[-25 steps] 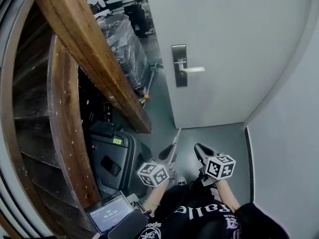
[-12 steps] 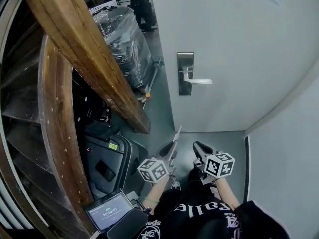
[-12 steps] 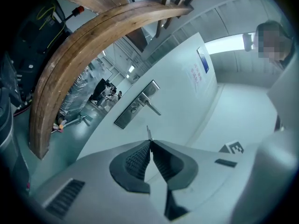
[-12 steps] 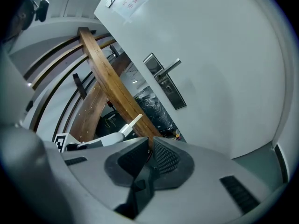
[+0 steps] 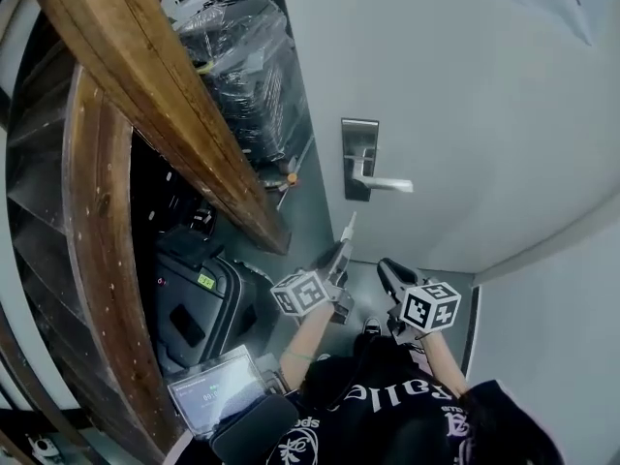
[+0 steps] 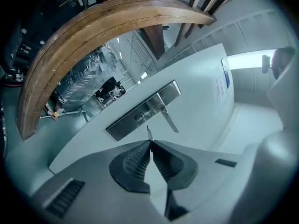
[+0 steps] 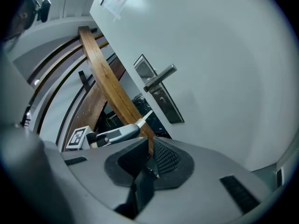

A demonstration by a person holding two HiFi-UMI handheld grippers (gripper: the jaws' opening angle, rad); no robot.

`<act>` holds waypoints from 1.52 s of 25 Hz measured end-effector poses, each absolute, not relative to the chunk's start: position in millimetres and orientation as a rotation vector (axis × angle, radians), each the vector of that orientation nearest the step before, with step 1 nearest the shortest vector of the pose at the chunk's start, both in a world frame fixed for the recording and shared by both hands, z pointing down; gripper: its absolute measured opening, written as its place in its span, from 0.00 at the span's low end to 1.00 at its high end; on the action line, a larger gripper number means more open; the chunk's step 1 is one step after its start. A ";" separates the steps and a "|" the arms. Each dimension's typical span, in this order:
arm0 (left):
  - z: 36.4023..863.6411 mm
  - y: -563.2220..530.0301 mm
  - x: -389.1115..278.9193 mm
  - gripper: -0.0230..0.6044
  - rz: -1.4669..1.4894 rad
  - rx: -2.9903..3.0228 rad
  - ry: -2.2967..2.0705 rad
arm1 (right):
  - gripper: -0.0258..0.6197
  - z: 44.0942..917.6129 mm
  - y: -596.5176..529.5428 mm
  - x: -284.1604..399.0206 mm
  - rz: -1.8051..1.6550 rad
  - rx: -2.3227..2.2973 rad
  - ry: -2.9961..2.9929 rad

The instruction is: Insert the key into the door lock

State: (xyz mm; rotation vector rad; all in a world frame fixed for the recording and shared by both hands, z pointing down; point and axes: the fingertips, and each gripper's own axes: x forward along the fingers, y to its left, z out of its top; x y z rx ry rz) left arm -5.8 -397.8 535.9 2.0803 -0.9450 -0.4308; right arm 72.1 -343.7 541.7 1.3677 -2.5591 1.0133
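A steel lock plate (image 5: 359,159) with a lever handle (image 5: 387,184) is fixed on the white door (image 5: 465,114). My left gripper (image 5: 341,248) is raised in front of the door, just below the plate, and is shut on a thin key (image 6: 149,134). The key's tip points up at the plate (image 6: 145,108), a short way below the keyhole (image 6: 138,117) and apart from it. My right gripper (image 5: 385,267) hangs lower and to the right, shut with nothing between its fingers. In the right gripper view the left gripper (image 7: 117,134) shows under the handle (image 7: 160,78).
A curved wooden stair beam (image 5: 145,85) runs along the left. A plastic-wrapped pallet (image 5: 242,56) stands behind it. Below sit a black case (image 5: 194,298) and a lit screen (image 5: 208,390). A white wall (image 5: 552,337) closes in on the right of the grey floor (image 5: 315,221).
My left gripper has risen with the key toward the lock plate. The right gripper has hardly moved. The head view has shifted slightly.
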 end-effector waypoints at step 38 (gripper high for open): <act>541.3 -475.0 23.1 0.07 -0.767 1.690 -0.834 | 0.11 560.4 -369.1 94.3 1.043 1.262 -2.551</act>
